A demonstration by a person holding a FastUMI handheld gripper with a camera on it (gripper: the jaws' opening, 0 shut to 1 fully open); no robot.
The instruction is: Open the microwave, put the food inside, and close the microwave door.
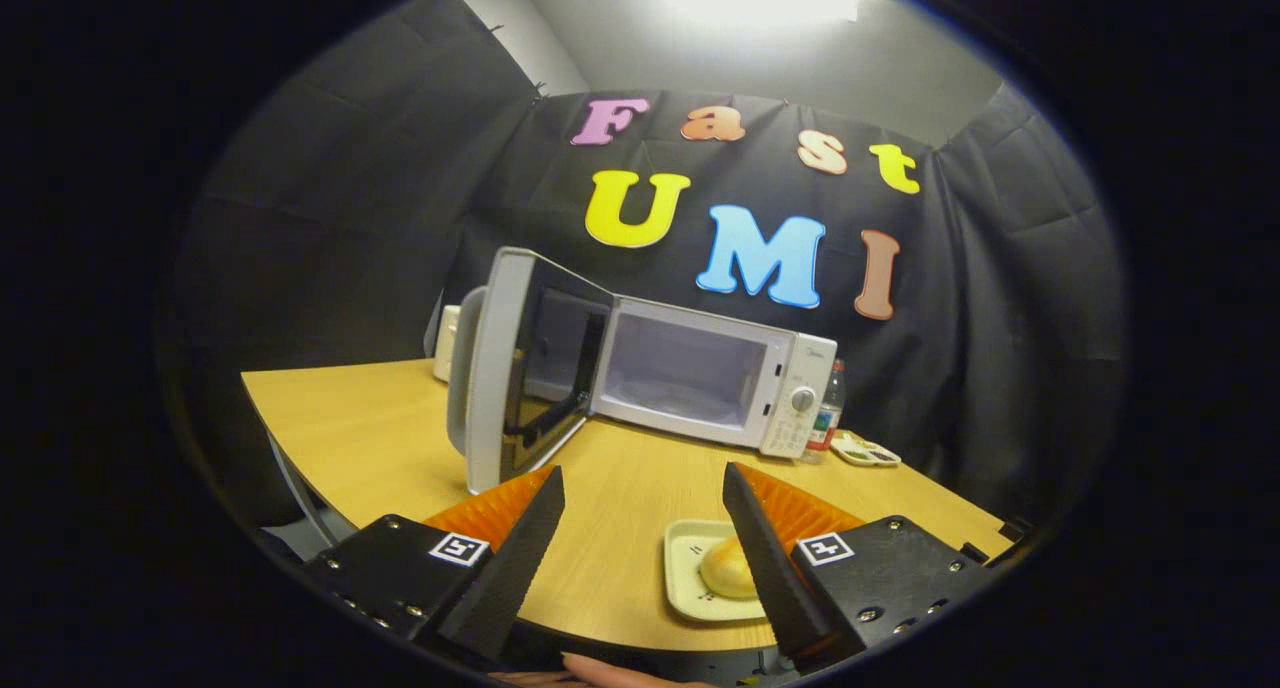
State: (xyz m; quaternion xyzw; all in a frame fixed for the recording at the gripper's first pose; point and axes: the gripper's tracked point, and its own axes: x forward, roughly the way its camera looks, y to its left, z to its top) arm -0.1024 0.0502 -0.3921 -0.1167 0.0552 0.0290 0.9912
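The white box-shaped microwave (pixel 700 383) sits on the pale wooden table (pixel 360 438), and its grey-framed door (pixel 520 368) swings wide to the side, so step 1 looks done. The cavity shows bare and ready, well beyond the fingers.

Now for the food: a round golden bun (pixel 727 568) rests on a small cream square plate (pixel 690 593), near the table's front edge. It lies low between the fingers, tight against the right-hand one, which covers part of the plate. The gripper (pixel 645 488) holds its 2 fingers spread wide, nothing between them, no contact with plate or bun.

So we are at step 2, the pickup, not yet begun. The next move, by my reading, calls for a drop and a shift to the right so the plate's rim or the bun sits centred in the gap, then a gentle squeeze; the bun looks soft and could squash. After that, a level carry forward into the cavity, keeping clear of the open door.

Behind the microwave's right end stand a clear plastic bottle with a red label (pixel 827 413) and a small flat white tray (pixel 865 453), both well out of the path.
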